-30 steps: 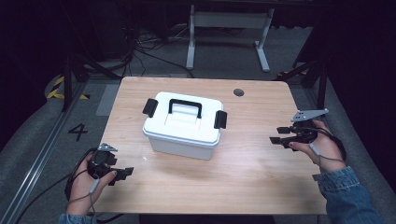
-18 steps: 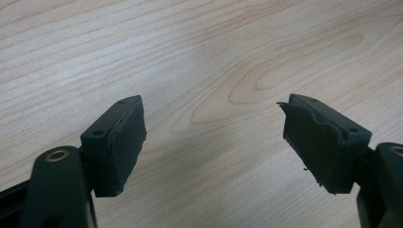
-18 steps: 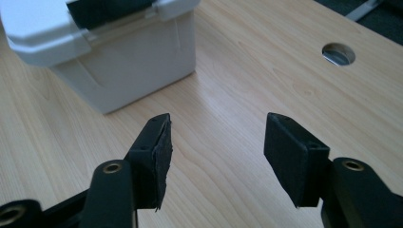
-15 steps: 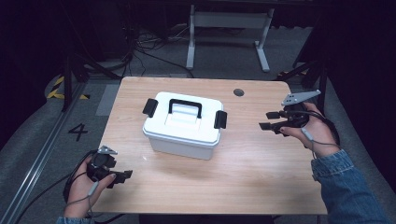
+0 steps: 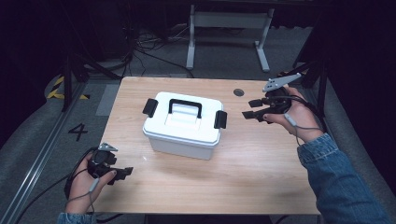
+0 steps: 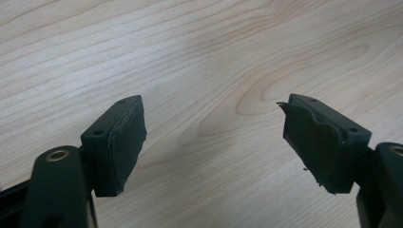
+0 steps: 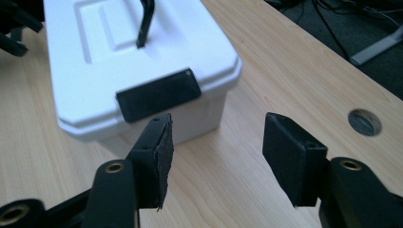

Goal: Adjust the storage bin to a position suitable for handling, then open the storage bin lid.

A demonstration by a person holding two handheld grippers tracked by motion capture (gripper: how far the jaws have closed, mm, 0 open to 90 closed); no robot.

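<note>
A white lidded storage box (image 5: 183, 125) with a black carry handle (image 5: 185, 105) is seen near the middle of the wooden tabletop (image 5: 261, 172), toward its far edge. The right gripper (image 5: 254, 108) is held near the right edge, its jaws spread wide and empty, pointed at the box's black side latch (image 7: 158, 93) (close to it, not touching). The left gripper (image 5: 122, 171) is held low at the near-left corner, its jaws likewise wide apart over bare wood, nothing gripped.
</note>
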